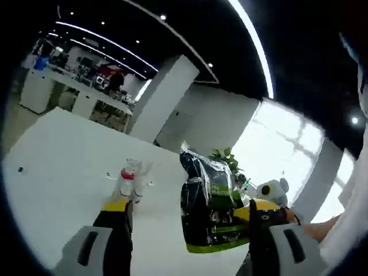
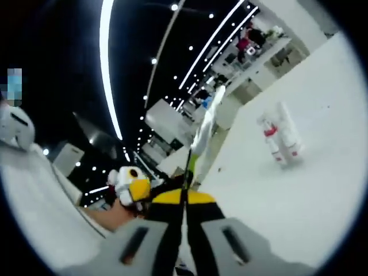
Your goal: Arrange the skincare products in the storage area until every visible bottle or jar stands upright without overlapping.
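Bottles (image 1: 127, 183) stand together on the white tabletop (image 1: 63, 167); in the right gripper view I count two white ones with red bands (image 2: 280, 140), upright and touching each other; in the left gripper view the same group is small and blurred, with something clear beside it, so I cannot count there. One dark bag with green print (image 1: 208, 207) hangs between the two grippers. The left gripper (image 1: 190, 215) has its jaws wide apart, with the bag between them, and I cannot tell if they touch it. The right gripper (image 2: 185, 201) has its jaws together, clamped on the thin edge of the bag (image 2: 202, 135). One small toy figure (image 1: 275, 190) sits on the right gripper. The room is a large office with a dark ceiling, long light strips, white columns and bright windows.
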{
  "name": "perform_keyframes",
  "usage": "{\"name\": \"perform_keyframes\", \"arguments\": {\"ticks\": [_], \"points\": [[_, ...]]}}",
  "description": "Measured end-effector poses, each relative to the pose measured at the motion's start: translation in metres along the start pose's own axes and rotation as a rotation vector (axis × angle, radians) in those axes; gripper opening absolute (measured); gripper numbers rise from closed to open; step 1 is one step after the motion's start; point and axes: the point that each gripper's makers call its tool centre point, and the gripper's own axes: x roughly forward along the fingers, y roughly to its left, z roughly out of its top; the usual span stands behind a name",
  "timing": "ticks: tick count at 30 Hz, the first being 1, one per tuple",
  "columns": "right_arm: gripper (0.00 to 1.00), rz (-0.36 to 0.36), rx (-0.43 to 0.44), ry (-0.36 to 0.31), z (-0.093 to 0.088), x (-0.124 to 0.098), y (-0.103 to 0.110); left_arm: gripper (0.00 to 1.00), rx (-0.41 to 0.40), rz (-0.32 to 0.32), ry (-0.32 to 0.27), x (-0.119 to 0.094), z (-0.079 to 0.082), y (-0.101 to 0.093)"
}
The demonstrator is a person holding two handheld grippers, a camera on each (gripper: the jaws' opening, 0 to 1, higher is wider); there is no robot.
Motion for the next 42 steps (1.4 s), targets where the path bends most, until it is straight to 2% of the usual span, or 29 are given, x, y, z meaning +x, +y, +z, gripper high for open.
{"name": "perform_keyframes", "arguments": {"ticks": [2,4,6,7,8,10,11,14,18,22,23,25,27,28,31,34,36,37,38,39,42], "points": [[0.00,0.056,-0.007,0.004,0.001,-0.001,0.010,0.85,-0.119,-0.095,0.015,0.001,0.000,-0.014],[0.00,0.080,-0.009,0.020,0.000,-0.001,0.016,0.80,-0.172,-0.143,0.004,0.002,0.003,-0.020],[0.00,0.133,0.000,0.055,-0.004,-0.001,0.026,0.75,-0.235,-0.214,0.030,0.001,0.002,-0.032],[0.00,0.146,0.006,0.063,-0.005,-0.001,0.029,0.67,-0.244,-0.229,0.039,0.001,0.002,-0.035],[0.00,0.159,0.012,0.071,-0.006,0.000,0.032,0.61,-0.247,-0.273,0.070,-0.001,-0.002,-0.044],[0.00,0.191,0.030,0.097,-0.010,0.000,0.038,0.46,-0.238,-0.291,0.090,-0.002,-0.005,-0.049],[0.00,0.211,0.038,0.129,-0.016,0.002,0.042,0.40,-0.223,-0.312,0.129,-0.004,-0.010,-0.053],[0.00,0.230,0.059,0.145,-0.020,0.004,0.046,0.13,-0.220,-0.347,0.141,-0.008,-0.011,-0.061],[0.00,0.226,0.090,0.152,-0.023,0.005,0.045,0.06,-0.221,-0.315,0.150,-0.010,-0.010,-0.057],[0.01,0.218,0.103,0.150,-0.024,0.006,0.045,0.02,-0.181,-0.288,0.149,-0.011,-0.010,-0.059],[0.01,0.218,0.095,0.140,-0.023,0.006,0.045,0.02,-0.158,-0.287,0.137,-0.012,-0.008,-0.060],[0.03,0.226,0.091,0.088,-0.017,0.006,0.047,0.01,-0.163,-0.288,0.125,-0.013,-0.006,-0.062],[0.14,0.252,0.120,0.015,-0.005,0.004,0.053,0.01,-0.161,-0.274,0.114,-0.012,-0.004,-0.063],[0.18,0.255,0.133,0.004,-0.003,0.003,0.054,0.01,-0.160,-0.270,0.117,-0.012,-0.005,-0.062],[0.16,0.247,0.137,0.010,-0.003,0.001,0.053,0.01,-0.178,-0.287,0.132,-0.013,-0.007,-0.066],[0.16,0.211,0.168,-0.069,0.011,-0.004,0.043,0.01,-0.164,-0.290,0.171,-0.012,-0.014,-0.071],[0.13,0.211,0.194,-0.105,0.018,-0.006,0.043,0.01,-0.161,-0.293,0.175,-0.012,-0.015,-0.072],[0.06,0.220,0.189,-0.103,0.019,-0.010,0.045,0.01,-0.166,-0.335,0.206,-0.013,-0.021,-0.081],[0.01,0.213,0.177,-0.091,0.017,-0.011,0.044,0.01,-0.182,-0.362,0.202,-0.013,-0.021,-0.087],[0.01,0.220,0.198,-0.096,0.018,-0.014,0.044,0.01,-0.174,-0.334,0.201,-0.011,-0.022,-0.084],[0.00,0.210,0.203,-0.092,0.016,-0.019,0.042,0.02,-0.173,-0.331,0.209,-0.008,-0.027,-0.084]]}}
